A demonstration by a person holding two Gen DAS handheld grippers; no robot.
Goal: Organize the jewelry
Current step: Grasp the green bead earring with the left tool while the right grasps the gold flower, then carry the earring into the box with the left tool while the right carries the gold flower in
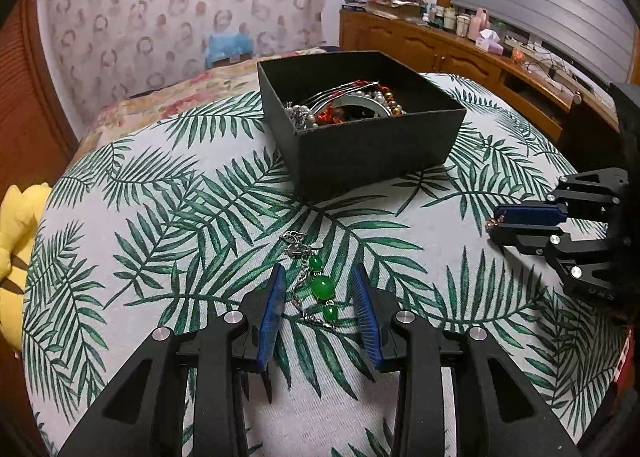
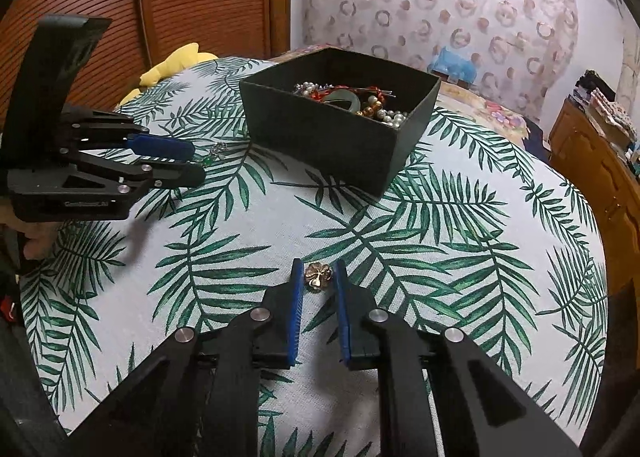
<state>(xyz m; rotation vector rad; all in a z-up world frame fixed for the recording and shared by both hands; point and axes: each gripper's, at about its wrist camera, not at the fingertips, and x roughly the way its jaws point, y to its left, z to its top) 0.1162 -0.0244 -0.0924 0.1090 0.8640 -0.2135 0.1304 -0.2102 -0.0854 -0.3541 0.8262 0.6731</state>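
Note:
A bracelet of green beads (image 1: 322,287) on a silver chain lies on the leaf-print cloth. My left gripper (image 1: 319,271) stands open over it, one blue pad on each side and neither touching. A small gold flower brooch (image 2: 317,276) lies flat on the cloth between the pads of my right gripper (image 2: 319,264). These stand close on both sides with thin gaps showing. The black box (image 1: 372,153) behind holds pearls, red beads and a pale bangle. The right wrist view shows the left gripper (image 2: 196,162) at far left, over the bracelet (image 2: 209,159).
A round table under a palm-leaf cloth (image 1: 160,217) bears everything. A yellow plush toy (image 1: 16,257) sits past its left edge. Along the right wall stands a wooden sideboard (image 1: 460,53) with bottles and folded cloth. A person's hand (image 2: 36,237) holds the left gripper.

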